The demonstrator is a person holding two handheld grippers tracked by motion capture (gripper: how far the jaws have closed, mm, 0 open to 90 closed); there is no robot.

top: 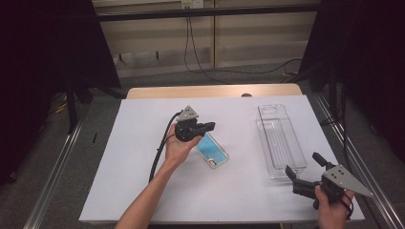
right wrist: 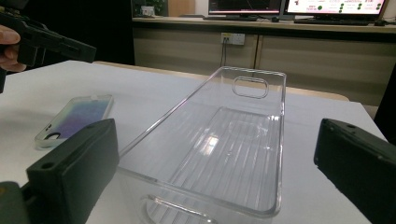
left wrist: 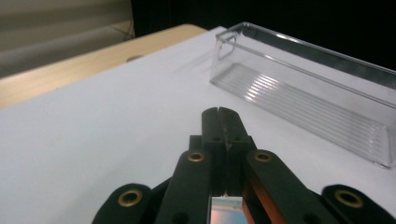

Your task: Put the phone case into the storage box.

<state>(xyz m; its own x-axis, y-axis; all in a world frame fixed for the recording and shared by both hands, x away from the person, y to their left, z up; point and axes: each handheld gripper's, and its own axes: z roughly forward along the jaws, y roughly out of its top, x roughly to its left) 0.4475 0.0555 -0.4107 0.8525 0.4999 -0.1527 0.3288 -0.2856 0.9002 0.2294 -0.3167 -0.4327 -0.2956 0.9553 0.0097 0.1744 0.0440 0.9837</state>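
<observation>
My left gripper (top: pixel 206 127) is clenched with nothing between its jaws, held just above the far end of the blue phone case (top: pixel 213 150), which lies flat on the white table (top: pixel 143 167). My right gripper (top: pixel 305 168) is spread wide at the near end of the clear plastic tray (top: pixel 281 143), grasping nothing.

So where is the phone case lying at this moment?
In the high view the phone case lies flat on the white sheet near the table's middle, just beside the left gripper and left of the clear tray.
</observation>
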